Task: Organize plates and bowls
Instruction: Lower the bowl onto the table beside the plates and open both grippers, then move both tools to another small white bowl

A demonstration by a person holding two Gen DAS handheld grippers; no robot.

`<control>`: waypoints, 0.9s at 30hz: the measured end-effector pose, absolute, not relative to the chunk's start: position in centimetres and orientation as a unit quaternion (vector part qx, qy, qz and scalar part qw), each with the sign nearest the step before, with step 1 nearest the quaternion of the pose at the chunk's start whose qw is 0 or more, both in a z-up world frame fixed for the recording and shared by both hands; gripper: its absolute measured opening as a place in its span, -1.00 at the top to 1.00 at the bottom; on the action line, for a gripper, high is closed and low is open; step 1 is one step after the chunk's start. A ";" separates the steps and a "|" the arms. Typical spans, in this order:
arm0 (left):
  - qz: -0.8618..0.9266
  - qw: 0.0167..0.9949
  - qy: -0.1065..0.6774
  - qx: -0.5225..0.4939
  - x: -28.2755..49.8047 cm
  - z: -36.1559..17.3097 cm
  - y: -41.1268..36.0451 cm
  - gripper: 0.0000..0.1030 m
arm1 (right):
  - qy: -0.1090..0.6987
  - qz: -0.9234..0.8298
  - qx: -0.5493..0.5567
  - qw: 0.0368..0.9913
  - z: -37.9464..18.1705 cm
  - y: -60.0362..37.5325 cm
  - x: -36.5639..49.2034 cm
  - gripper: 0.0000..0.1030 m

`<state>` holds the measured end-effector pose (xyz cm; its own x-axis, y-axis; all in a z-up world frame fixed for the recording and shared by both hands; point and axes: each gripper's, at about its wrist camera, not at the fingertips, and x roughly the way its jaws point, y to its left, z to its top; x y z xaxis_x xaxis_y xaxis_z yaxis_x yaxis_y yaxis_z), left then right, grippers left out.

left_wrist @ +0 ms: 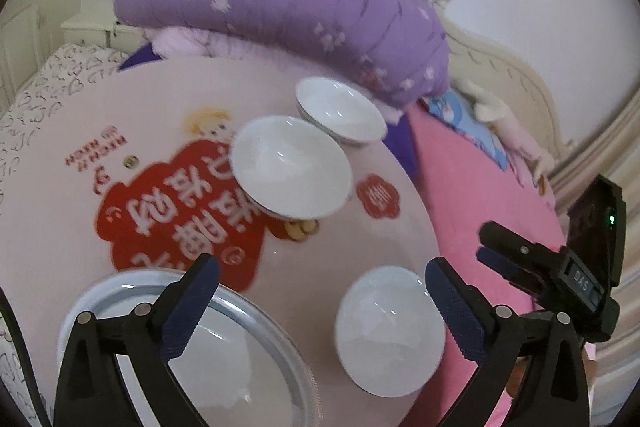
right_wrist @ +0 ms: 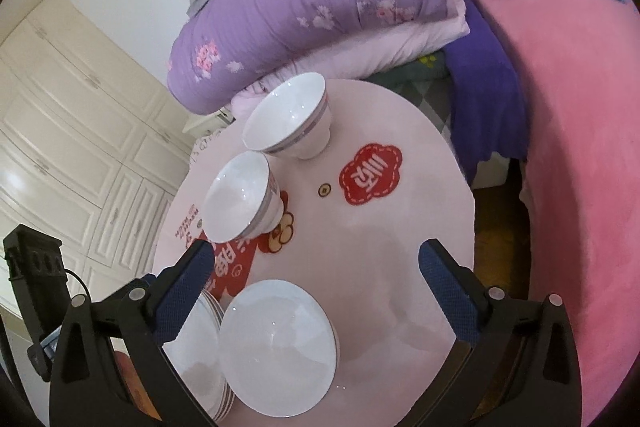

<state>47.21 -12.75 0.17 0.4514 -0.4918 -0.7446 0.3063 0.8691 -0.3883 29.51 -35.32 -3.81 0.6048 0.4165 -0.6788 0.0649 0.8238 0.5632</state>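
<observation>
A round pink counter holds white dishes. It has red stickers with writing on it.

The left gripper is wide apart and holds nothing. Under it, at the near edge of the counter, is a stack of plates with grey rims. Just beside the plates, near the right edge, sits the near bowl. It is white and stands upright, and nothing is touching it.

The right gripper is also wide apart and empty. In its view the near bowl is between the two fingers but lower down, and the pads are not on it. The stack of plates is right next to that bowl, on its left.

Further back, around the middle of the counter, is the middle bowl. Behind it, near the far edge, is the far bowl. These two are close together. Both stand upright and have a thin grey line by the rim.

Behind the counter is a folded purple quilt with pink flowers. A pink blanket lies off the right edge.
</observation>
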 end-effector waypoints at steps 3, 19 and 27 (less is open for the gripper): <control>-0.223 0.853 0.461 -0.104 47.5 0.5 -11.4 -0.97 | 0.432 0.105 0.276 0.852 -3.7 -35.4 29.9 -1.00; -0.165 0.856 0.478 -0.106 51.6 -0.3 -8.3 -0.97 | 0.470 0.121 0.234 0.842 -4.7 -34.2 34.5 -1.00; -0.154 0.842 0.505 -0.107 55.3 -2.2 -8.9 -0.97 | 0.494 0.140 0.202 0.834 -5.3 -32.9 38.2 -1.00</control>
<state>55.33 -8.95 -2.25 0.4426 -0.3673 -0.8180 0.1501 0.9297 -0.3362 38.22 -32.94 -5.26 0.4732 0.4327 -0.7674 -0.0338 0.8793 0.4750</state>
